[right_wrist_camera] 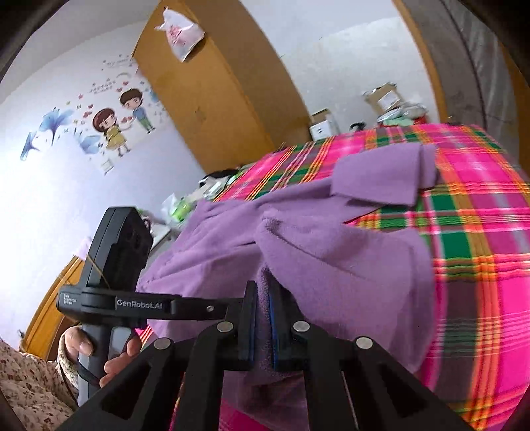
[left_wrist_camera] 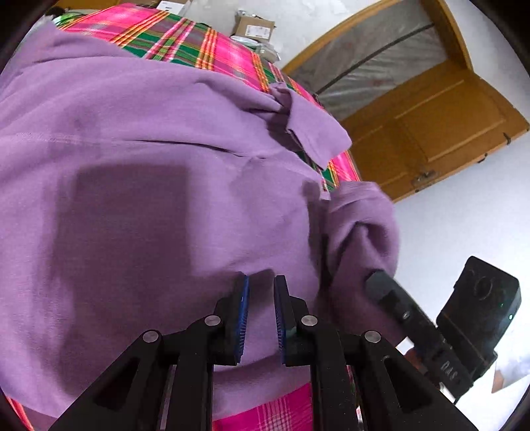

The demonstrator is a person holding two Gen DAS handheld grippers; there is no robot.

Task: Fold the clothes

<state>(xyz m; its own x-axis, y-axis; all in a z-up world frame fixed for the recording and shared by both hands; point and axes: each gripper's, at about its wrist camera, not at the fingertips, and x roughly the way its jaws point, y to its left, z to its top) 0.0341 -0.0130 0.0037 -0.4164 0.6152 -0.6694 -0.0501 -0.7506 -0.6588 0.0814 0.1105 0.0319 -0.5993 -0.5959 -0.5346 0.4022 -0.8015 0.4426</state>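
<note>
A purple fleece garment [left_wrist_camera: 159, 185] lies spread over a pink and green plaid cloth [left_wrist_camera: 185, 43]; a collar flap [left_wrist_camera: 308, 129] sticks up at its far side. My left gripper [left_wrist_camera: 261, 281] hovers just above the garment's near part, its blue-padded jaws a little apart, open, with nothing pinched. My right gripper [right_wrist_camera: 263, 291] is shut on a bunched fold of the purple garment [right_wrist_camera: 331, 252], lifting it off the plaid cloth [right_wrist_camera: 480, 232]. The right gripper [left_wrist_camera: 427, 325] also shows in the left wrist view, pressed into the raised fold. A hand [right_wrist_camera: 116, 358] holds the left gripper [right_wrist_camera: 109, 298].
Cardboard boxes [left_wrist_camera: 253, 26] and small items sit past the far edge of the plaid surface. A brown wooden door [left_wrist_camera: 430, 129] stands to the right. A wooden cabinet [right_wrist_camera: 205, 89] and a white wall with cartoon stickers [right_wrist_camera: 109, 122] lie behind.
</note>
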